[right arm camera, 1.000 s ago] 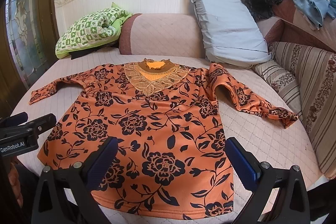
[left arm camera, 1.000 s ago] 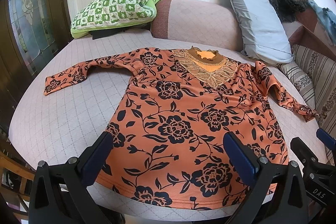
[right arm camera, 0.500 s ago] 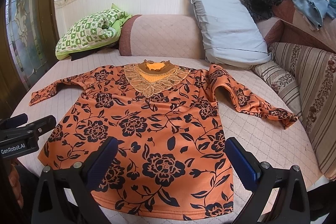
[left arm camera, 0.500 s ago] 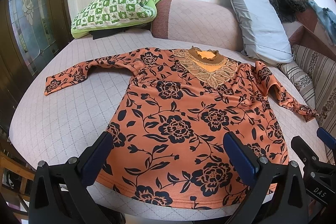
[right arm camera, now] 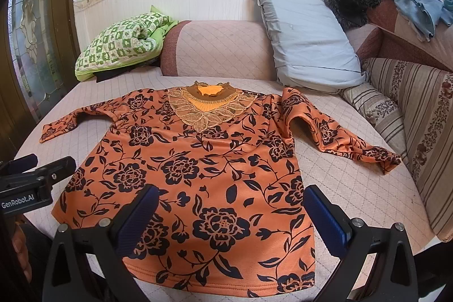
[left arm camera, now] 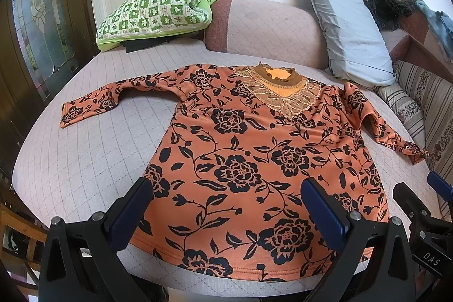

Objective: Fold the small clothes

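Observation:
An orange long-sleeved top with black flowers [left arm camera: 254,149] lies spread flat, front up, on the quilted bed, collar toward the far side; it also shows in the right wrist view [right arm camera: 203,160]. Its left sleeve [left arm camera: 113,101] stretches out to the left and its right sleeve [right arm camera: 339,137] lies bent to the right. My left gripper [left arm camera: 229,203] is open and empty, hovering above the hem at the near edge. My right gripper [right arm camera: 229,205] is open and empty, also above the hem, to the right of the left one.
The pink quilted bed [left arm camera: 85,149] ends just below the hem. A green checked quilt [left arm camera: 155,10], a pink bolster [left arm camera: 266,24] and a grey pillow [left arm camera: 348,30] lie at the back. A striped cushion [right arm camera: 419,109] lines the right side.

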A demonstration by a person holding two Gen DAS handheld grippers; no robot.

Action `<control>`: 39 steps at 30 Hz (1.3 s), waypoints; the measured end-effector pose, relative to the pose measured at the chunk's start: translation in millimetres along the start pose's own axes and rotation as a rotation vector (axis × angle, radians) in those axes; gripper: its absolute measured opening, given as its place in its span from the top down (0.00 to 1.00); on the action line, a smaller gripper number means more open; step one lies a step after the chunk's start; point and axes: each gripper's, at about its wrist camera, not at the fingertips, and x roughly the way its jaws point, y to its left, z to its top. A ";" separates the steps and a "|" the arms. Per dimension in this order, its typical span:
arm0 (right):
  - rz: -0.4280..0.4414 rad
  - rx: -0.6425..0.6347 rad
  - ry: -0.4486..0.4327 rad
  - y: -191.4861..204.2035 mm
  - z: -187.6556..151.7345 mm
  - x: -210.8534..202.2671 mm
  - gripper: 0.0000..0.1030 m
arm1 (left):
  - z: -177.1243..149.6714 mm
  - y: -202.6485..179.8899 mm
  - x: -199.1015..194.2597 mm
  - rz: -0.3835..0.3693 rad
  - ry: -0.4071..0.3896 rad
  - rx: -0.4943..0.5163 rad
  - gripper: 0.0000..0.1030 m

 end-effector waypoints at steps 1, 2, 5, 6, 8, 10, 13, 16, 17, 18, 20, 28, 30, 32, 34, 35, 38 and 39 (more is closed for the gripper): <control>0.000 0.000 0.000 0.2 -0.1 -0.1 0.00 | 0.0 0.0 -0.2 -0.001 0.000 -0.001 0.00; -0.001 -0.001 -0.001 0.2 -0.2 -0.2 0.00 | 0.1 -0.2 -0.2 0.001 -0.002 0.001 0.00; -0.001 0.001 -0.001 0.1 0.2 -0.4 0.00 | -0.3 -1.1 -0.2 0.001 -0.002 0.001 0.00; -0.001 0.001 -0.002 0.1 0.2 -0.5 0.00 | -0.5 -1.3 -0.2 0.001 -0.003 0.001 0.00; 0.000 0.001 -0.003 0.0 0.2 -0.6 0.00 | -0.5 -1.1 -0.2 0.001 -0.002 0.001 0.00; -0.001 0.001 -0.002 0.0 -0.1 -0.9 0.00 | -0.7 -1.2 -0.4 -0.001 -0.002 0.001 0.00; -0.002 0.002 -0.003 0.3 0.1 -1.0 0.00 | -0.7 -1.2 -0.5 0.001 -0.003 0.001 0.00; -0.001 0.002 -0.005 0.8 0.1 -1.1 0.00 | -0.8 -1.4 -0.5 0.003 -0.003 0.003 0.00; -0.001 0.000 -0.006 1.1 0.3 -1.0 0.00 | -0.8 -1.2 -0.5 0.001 -0.002 0.003 0.00; -0.001 0.000 -0.006 1.2 0.4 -1.0 0.00 | -0.7 -1.3 -0.5 0.002 -0.002 0.002 0.00; 0.000 0.002 -0.007 0.8 0.3 -1.2 0.00 | -0.7 -1.3 -0.5 0.002 -0.003 0.003 0.00; 0.005 0.001 -0.008 -0.3 0.8 -1.7 0.00 | -2.1 7.7 2.4 -0.029 0.017 -0.011 0.00; 0.027 0.021 0.006 -8.7 -0.8 0.2 0.00 | -4.8 26.2 14.0 -0.061 0.068 -0.058 0.00; 0.080 0.074 0.049 -28.7 -5.1 8.5 0.00 | -8.2 61.5 36.8 -0.037 0.147 -0.151 0.00; 0.091 0.184 0.111 -67.4 -13.1 23.7 0.00 | -9.9 90.5 52.8 -0.020 0.198 -0.230 0.00; 0.089 0.253 0.136 -92.3 -17.6 32.0 0.00 | -8.7 106.4 59.9 -0.016 0.213 -0.262 0.00; 0.077 0.410 0.144 -158.5 -22.7 44.1 0.01 | 3.6 136.9 67.3 0.004 0.194 -0.286 0.00; 0.090 0.465 0.130 -180.8 -21.9 46.9 0.01 | 8.8 145.3 68.2 0.000 0.181 -0.301 0.00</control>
